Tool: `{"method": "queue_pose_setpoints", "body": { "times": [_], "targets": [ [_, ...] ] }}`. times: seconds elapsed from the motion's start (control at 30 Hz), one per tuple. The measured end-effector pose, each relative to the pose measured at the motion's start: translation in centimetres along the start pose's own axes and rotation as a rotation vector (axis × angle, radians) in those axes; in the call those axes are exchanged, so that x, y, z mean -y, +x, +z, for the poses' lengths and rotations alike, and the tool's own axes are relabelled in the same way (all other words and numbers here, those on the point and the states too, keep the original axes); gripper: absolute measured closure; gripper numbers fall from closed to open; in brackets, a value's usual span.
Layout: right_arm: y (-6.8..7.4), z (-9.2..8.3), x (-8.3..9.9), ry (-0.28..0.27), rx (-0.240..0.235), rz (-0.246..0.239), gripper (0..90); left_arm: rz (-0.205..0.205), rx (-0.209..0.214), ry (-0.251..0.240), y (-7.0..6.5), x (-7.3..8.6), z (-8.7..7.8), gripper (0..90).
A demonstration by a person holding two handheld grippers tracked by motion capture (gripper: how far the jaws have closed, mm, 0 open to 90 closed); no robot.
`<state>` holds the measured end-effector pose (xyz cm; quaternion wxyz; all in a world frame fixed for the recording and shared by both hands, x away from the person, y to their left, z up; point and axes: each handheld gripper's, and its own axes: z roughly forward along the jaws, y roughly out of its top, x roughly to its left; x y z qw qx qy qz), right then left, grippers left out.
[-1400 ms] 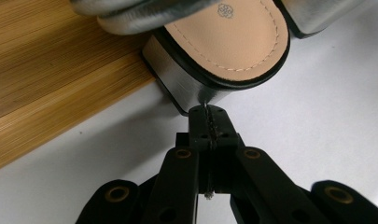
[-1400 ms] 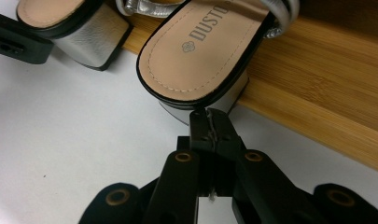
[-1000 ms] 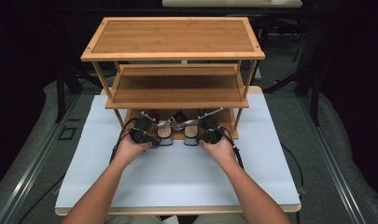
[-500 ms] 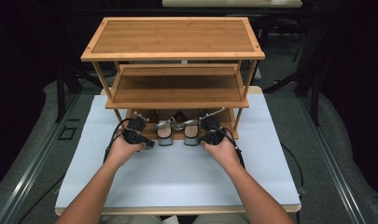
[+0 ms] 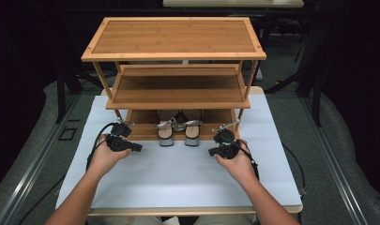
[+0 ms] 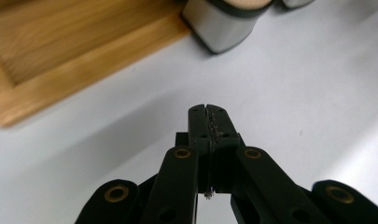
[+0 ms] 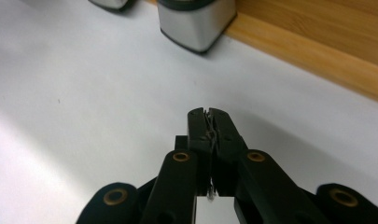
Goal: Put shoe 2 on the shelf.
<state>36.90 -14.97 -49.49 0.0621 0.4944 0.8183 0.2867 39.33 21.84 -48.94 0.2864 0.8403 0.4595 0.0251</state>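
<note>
High view has my left gripper [image 5: 137, 147] and right gripper [image 5: 211, 151] drawn back from the sandals [image 5: 179, 132], jaws together on nothing, so placement looks finished.

3-tier bamboo rack [image 5: 173, 51] at the far middle of the white-topped table [image 5: 178, 173], pair of silver block-heel sandals [image 5: 179, 131] on the rack's bottom tier with heels at its near edge, grey floor and dark stand legs [image 5: 298, 84] beside the rack.
</note>
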Motion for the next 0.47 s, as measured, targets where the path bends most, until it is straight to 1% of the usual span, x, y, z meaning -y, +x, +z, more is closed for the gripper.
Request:
{"method": "queue_pose_setpoints", "body": {
  "times": [0.1, 0.2, 0.27, 0.3, 0.33, 0.4, 0.43, 0.47],
  "targets": [
    [-0.2, -0.7, 1.2, -0.021, 0.019, -0.006, 88.1, -0.007, -0.008, -0.006, 0.4, 1.5, -0.5, 89.5],
    [-0.5, -1.3, 2.4, -0.042, 0.040, 0.001, 88.1, -0.005, -0.025, -0.007, 0.7, 3.2, -0.8, 88.9],
    [-0.8, -1.6, 3.3, -0.050, 0.038, 0.015, 88.1, -0.018, -0.024, -0.010, 1.1, 4.2, -1.0, 88.7],
    [-1.0, -1.8, 3.8, -0.051, 0.027, 0.020, 88.1, -0.029, -0.022, -0.016, 1.3, 4.8, -1.2, 88.6],
    [-1.2, -2.0, 4.3, -0.052, 0.032, 0.033, 88.1, -0.037, -0.022, -0.017, 1.5, 5.3, -1.3, 88.7],
    [-1.6, -2.2, 5.1, -0.052, 0.028, 0.048, 88.1, -0.042, -0.026, -0.018, 1.8, 6.2, -1.5, 88.6],
    [-1.8, -2.4, 5.5, -0.050, 0.032, 0.054, 88.1, -0.050, -0.029, -0.024, 1.8, 6.6, -1.5, 88.7],
    [-1.9, -2.5, 5.8, -0.048, 0.030, 0.065, 88.1, -0.050, -0.029, -0.024, 1.8, 6.6, -1.5, 88.7]
  ]
}}
